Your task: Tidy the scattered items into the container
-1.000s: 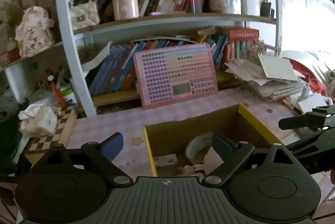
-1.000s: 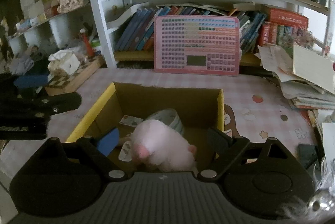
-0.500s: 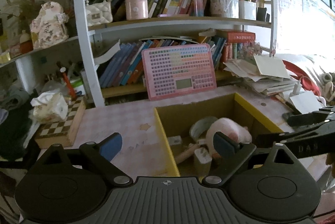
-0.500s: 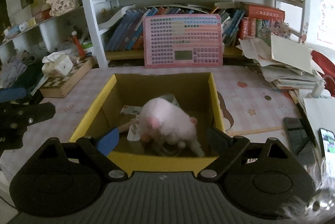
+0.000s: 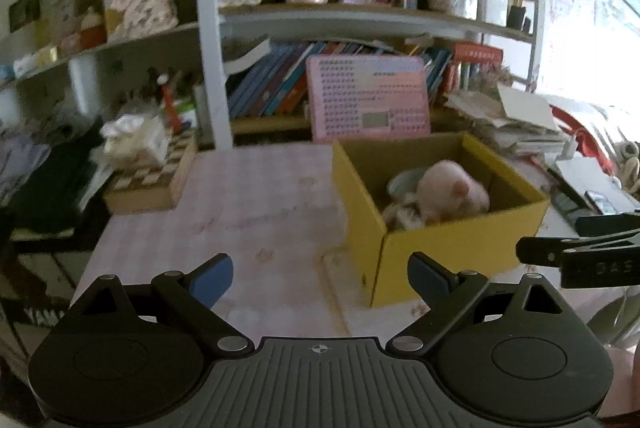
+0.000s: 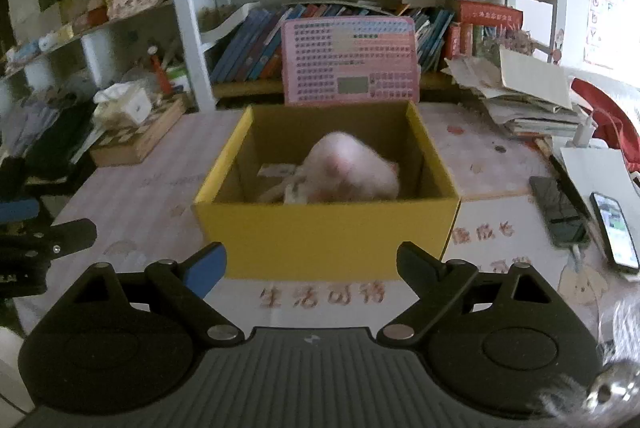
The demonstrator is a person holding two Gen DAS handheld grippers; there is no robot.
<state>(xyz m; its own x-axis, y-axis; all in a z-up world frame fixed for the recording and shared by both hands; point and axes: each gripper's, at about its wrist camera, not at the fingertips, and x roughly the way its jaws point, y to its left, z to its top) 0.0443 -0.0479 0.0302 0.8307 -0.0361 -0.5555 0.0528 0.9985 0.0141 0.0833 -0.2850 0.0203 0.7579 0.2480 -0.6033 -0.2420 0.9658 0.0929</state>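
- We see a yellow cardboard box [image 6: 326,228] at frame centre, holding a pink plush toy [image 6: 348,168].
- Our right gripper [image 6: 312,262] and left gripper [image 5: 320,274] both gape wide, empty.

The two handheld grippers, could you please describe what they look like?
Both the left gripper and the right gripper are matte black, each with a ribbed centre plate, two round side housings, silver pivot screws and angled link arms. Their fingertips carry blue pads. No cables or sleeves are visible.

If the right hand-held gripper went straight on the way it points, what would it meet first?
Most likely the near wall of the yellow cardboard box, which fills the space ahead of the open right hand-held gripper; depth is uncertain.
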